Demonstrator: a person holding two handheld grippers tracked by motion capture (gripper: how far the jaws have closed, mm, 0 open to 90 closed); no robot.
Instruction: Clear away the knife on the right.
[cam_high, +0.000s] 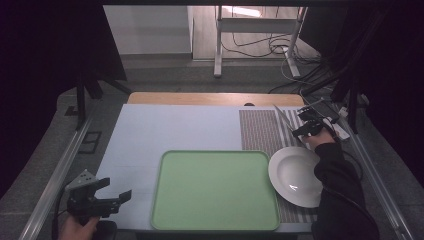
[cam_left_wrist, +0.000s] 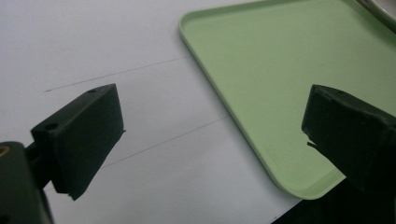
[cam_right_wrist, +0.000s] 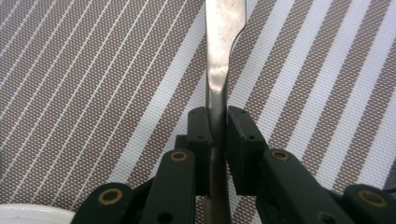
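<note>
My right gripper (cam_right_wrist: 218, 126) is shut on a metal table knife (cam_right_wrist: 219, 56), its pads pressed on the narrow neck above the brown-and-white striped placemat (cam_right_wrist: 93, 70). From above, the knife (cam_high: 281, 119) slants up and left from the right gripper (cam_high: 304, 131) at the placemat's (cam_high: 257, 130) far right. A white plate (cam_high: 295, 175) sits on the mat nearer the person, below that hand. My left gripper (cam_high: 117, 189) rests open at the table's front left corner with nothing between its fingers. Seen from the left gripper (cam_left_wrist: 212, 135), its jaws stand wide apart over the white tabletop and the tray's corner.
A light green tray (cam_high: 215, 152) lies bare in the front middle of the table; its near corner (cam_left_wrist: 289, 70) reaches the table's front edge. The plate's rim (cam_left_wrist: 385, 7) shows beyond it. White tabletop (cam_high: 170, 130) spreads left and behind. Metal rails run along both sides.
</note>
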